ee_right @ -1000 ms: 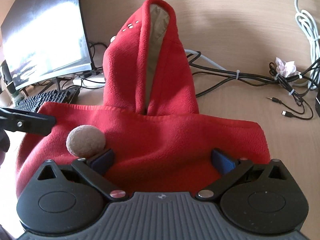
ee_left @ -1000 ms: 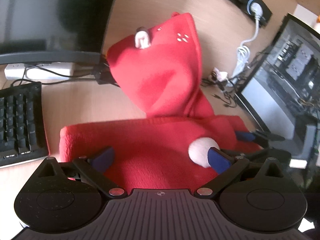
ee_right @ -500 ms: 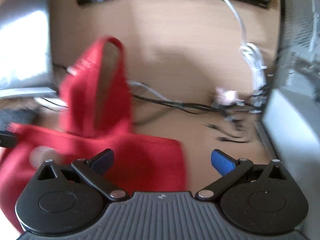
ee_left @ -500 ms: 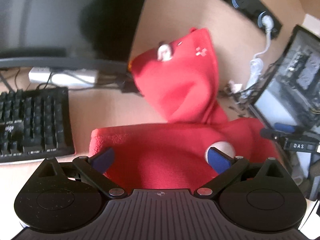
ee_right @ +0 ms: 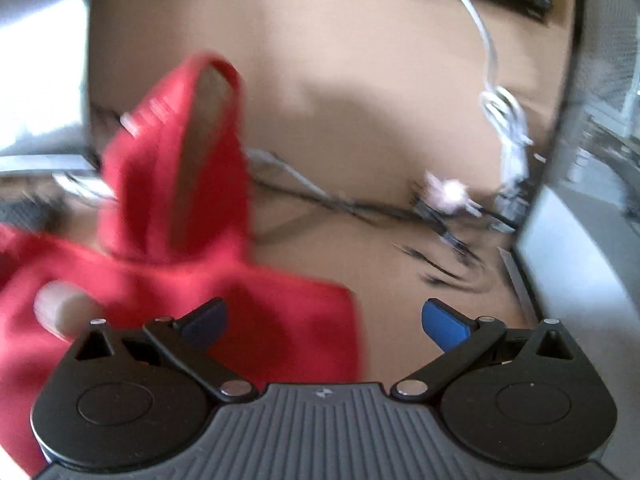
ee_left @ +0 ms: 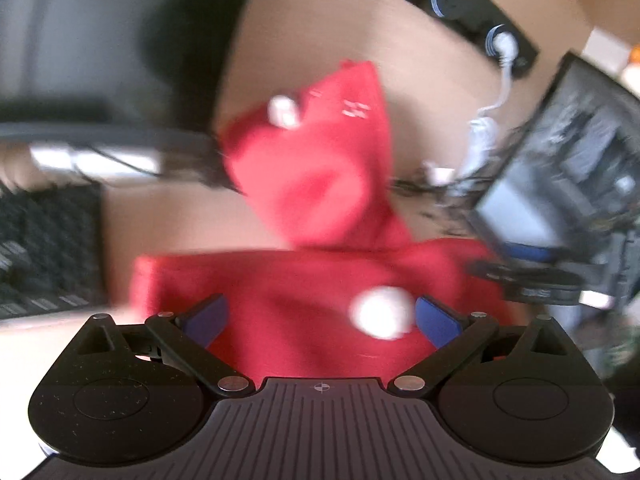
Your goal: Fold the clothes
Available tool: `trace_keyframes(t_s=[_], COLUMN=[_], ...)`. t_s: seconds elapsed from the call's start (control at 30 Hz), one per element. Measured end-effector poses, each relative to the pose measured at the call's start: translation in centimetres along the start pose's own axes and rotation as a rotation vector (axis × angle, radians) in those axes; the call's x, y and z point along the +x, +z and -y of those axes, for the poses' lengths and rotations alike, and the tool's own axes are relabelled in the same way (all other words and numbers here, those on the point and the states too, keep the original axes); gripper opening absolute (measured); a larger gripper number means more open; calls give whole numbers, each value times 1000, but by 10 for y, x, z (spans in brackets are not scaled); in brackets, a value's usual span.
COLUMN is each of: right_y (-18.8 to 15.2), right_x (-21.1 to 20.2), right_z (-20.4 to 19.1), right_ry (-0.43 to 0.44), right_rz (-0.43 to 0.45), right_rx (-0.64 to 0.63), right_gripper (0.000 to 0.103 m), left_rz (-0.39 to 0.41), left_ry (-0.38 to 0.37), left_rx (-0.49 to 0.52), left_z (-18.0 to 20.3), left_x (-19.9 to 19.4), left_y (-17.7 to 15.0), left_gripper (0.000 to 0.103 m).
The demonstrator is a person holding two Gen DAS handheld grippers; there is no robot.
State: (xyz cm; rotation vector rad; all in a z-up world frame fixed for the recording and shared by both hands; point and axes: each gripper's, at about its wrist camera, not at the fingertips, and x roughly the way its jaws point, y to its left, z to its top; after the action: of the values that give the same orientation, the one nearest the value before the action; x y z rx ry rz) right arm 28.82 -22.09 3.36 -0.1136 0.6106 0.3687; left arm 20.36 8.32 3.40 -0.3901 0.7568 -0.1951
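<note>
- Left gripper (ee_left: 320, 318): matte black linkage arms tipped with blue fingers (ee_left: 206, 316), spread wide and holding nothing, hovering low over the folded body of the garment, pointed toward the hood.
- Right gripper (ee_right: 324, 318): same black-and-blue build, jaws wide apart and empty; left finger over the garment's right corner, right finger over bare desk.
- Red hooded garment (ee_left: 304, 288): soft, fuzzy fleece, lying on the desk with the body folded into a low horizontal band just ahead of both grippers; blurred by motion in both views.
- White pompom (ee_left: 382, 316): round and fluffy, resting on the red fleece just beside the left gripper's right finger.
- Hood (ee_right: 176, 168): tapering to a rounded point away from the cameras, pale beige lining showing in its opening; small white stitched marks and a pale knob near the tip, too blurred to read.
- Wooden desk (ee_right: 360, 80): smooth, light tan, matte.
- Black keyboard (ee_left: 44, 248): far left in the left view, beside the garment.
- Tangle of dark cables (ee_right: 360, 208): thin, strewn right of the hood.
- White cable (ee_right: 500, 108): coiled, rising to a black power strip (ee_left: 480, 28) at the back edge.
- Monitor (ee_left: 100, 40): dark, glossy, behind the hood at left.
- No legible writing anywhere.
</note>
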Motion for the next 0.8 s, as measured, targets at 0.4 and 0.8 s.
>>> trace_keyframes(t_s=[0.4, 0.8], right_y=[-22, -27], right_x=[56, 52], right_z=[-19, -15], right_ry=[155, 172], right_rz=[-115, -88], right_rx=[17, 22], right_gripper=[99, 103], left_rz=[-91, -78], left_ry=[48, 60], left_rx=[121, 139], left_z=[16, 19], left_x=[48, 55], left_y=[-25, -27], left_gripper=[103, 103])
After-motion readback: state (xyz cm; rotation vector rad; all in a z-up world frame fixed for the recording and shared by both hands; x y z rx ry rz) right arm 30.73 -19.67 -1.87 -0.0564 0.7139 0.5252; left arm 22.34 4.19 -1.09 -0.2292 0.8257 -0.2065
